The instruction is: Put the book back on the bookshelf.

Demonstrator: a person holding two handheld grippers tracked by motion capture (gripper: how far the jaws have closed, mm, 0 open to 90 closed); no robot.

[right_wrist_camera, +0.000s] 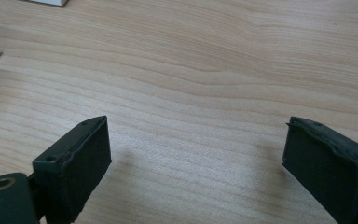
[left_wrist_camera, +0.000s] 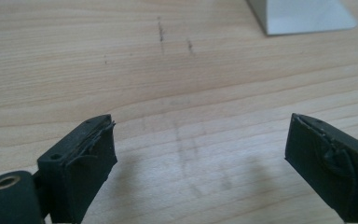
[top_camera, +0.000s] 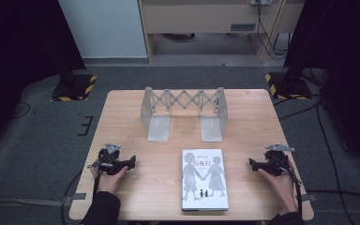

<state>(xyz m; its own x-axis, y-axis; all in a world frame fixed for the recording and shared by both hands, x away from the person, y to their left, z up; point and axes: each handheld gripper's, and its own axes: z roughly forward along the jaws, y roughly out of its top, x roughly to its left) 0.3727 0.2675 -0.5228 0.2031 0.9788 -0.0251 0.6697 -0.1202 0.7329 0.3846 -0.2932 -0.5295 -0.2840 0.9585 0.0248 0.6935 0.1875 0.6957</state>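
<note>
A: High view: pale wooden table (top_camera: 122, 117) with straight grain and rounded corners, on grey carpet. Black curtains on both sides, two black stand bases with yellow-black hazard stripes behind the table, light cabinet with dangling cables at the back.

B: What's on it?

A: Grey-white metal expanding book rack with a scissor lattice (top_camera: 183, 112) and two flat end plates, standing upright at the far middle. White hardcover book with two grey silhouetted figures holding hands (top_camera: 205, 179) lies flat, cover up, near the front edge, right of centre, well apart from the rack.

B: Any text?

A: Red and grey characters along the top of the cover, too small to read.

B: Tools?

A: Left black two-jaw gripper (top_camera: 130, 163) low over the table left of the book, jaws pointing toward it, spread wide, nothing between them. Right black two-jaw gripper (top_camera: 252, 164) right of the book, also spread wide and empty. Neither touches the book.

B: Close-ups?

A: Left gripper view: matte rubber pads (left_wrist_camera: 93, 149), edges frayed, bare wood with faint dark scuffs between. Right gripper view: pads (right_wrist_camera: 86, 154) cleaner, plain grain between.
</note>
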